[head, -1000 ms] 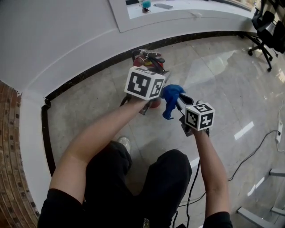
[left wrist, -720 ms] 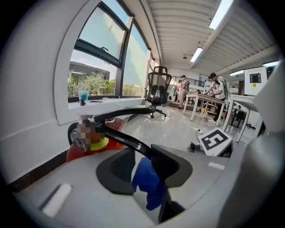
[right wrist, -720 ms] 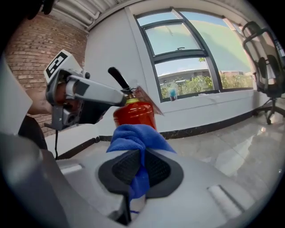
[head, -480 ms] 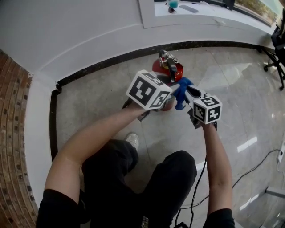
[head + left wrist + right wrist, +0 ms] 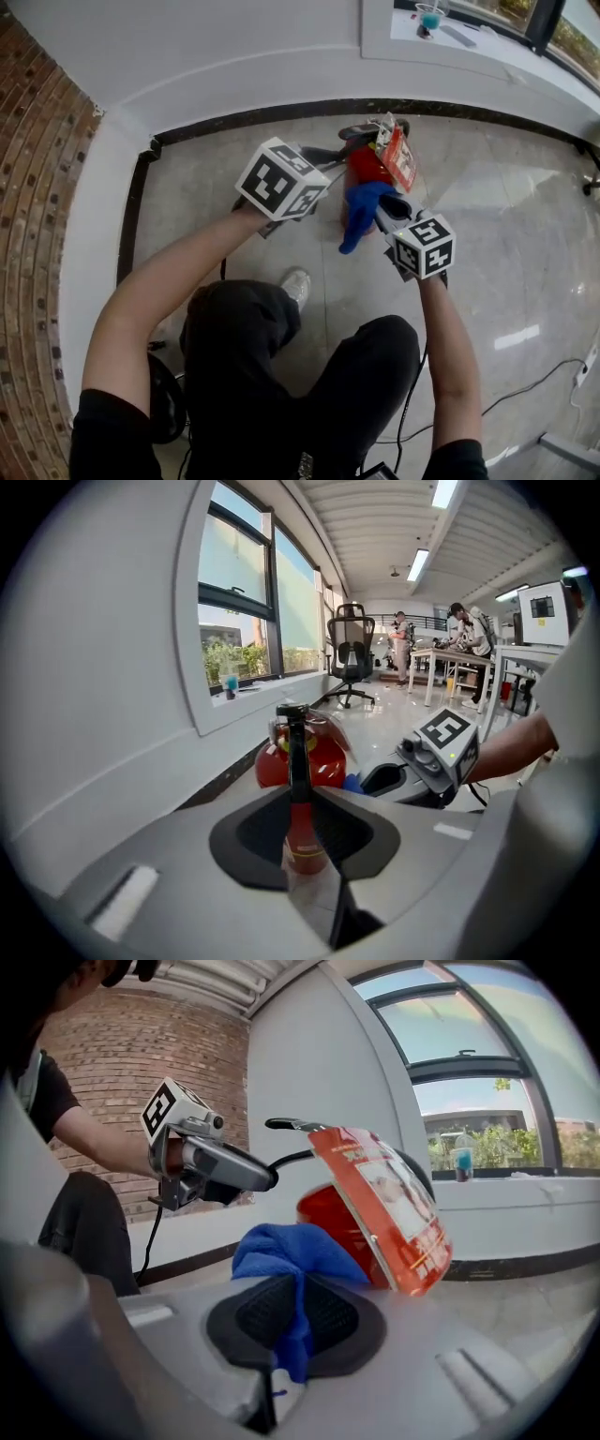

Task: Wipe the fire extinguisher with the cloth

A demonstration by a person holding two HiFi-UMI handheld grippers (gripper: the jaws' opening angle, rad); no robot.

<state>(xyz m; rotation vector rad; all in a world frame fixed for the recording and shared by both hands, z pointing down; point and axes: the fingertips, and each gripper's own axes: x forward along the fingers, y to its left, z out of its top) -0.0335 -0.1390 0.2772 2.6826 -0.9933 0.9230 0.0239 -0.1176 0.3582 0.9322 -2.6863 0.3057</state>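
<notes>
At the far left a brick wall (image 5: 33,187) meets a white curved wall with a dark skirting strip (image 5: 281,111) along the glossy tiled floor (image 5: 506,216). The left gripper (image 5: 300,817) reaches toward the top of the fire extinguisher (image 5: 367,167), a red cylinder that stands tilted on the floor close to the skirting. Its jaws have just been closing, and in the left gripper view they stand narrow, pressed on the extinguisher's black handle (image 5: 296,747), which runs straight up between the pads. A red and white card tag (image 5: 398,155) hangs at the extinguisher's head and covers part of the body. Just right of the red body, the blue cloth (image 5: 359,211) lies bunched against the extinguisher, one end drooping toward the floor. The right gripper (image 5: 295,1321) has its jaws nearly together, pinched on a fold of that cloth, the rest bulging out ahead of the pads. At the upper right a blue cup (image 5: 429,19) stands on the white window sill (image 5: 487,56).
</notes>
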